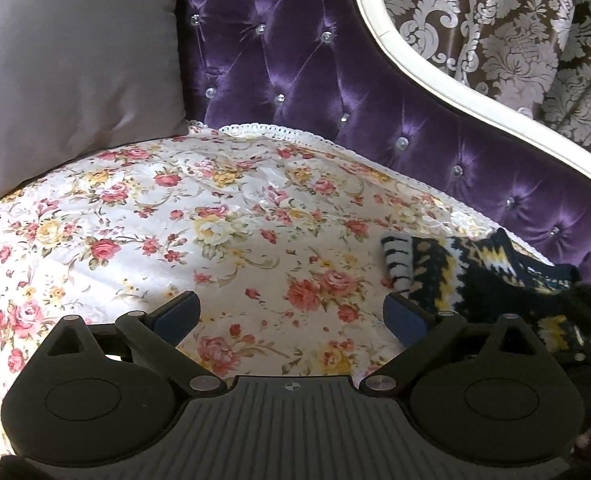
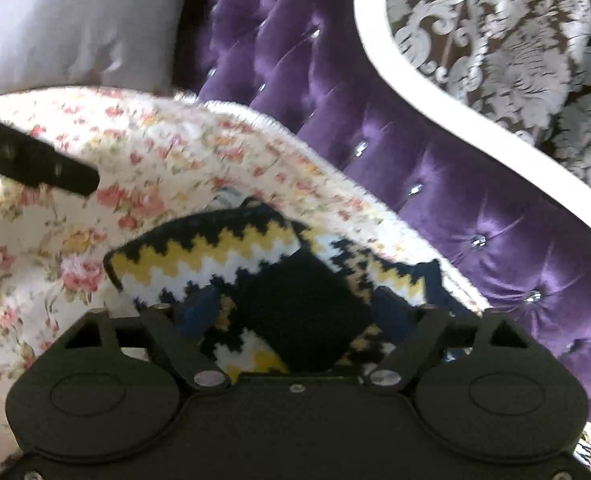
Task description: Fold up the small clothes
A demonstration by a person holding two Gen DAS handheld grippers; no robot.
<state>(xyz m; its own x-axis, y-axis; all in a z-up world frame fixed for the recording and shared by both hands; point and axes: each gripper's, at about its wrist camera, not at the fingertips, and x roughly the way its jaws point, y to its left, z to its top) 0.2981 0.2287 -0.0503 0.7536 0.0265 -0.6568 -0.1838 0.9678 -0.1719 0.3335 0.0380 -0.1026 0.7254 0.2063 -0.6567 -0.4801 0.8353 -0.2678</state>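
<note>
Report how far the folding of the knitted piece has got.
Done: the knitted garment looks partly doubled over on the floral cover. In hand: the right gripper has it between its fingers; whether the pads press is unclear. The left gripper is open, empty. Left: finishing the fold.

Both fisheye cameras sit behind their claws, tilted down toward the rose-printed floral seat cover and tufted purple satin backrest. The right view sits closer, over the black, yellow and white zigzag knit garment; both share the pale grey cushion.
</note>
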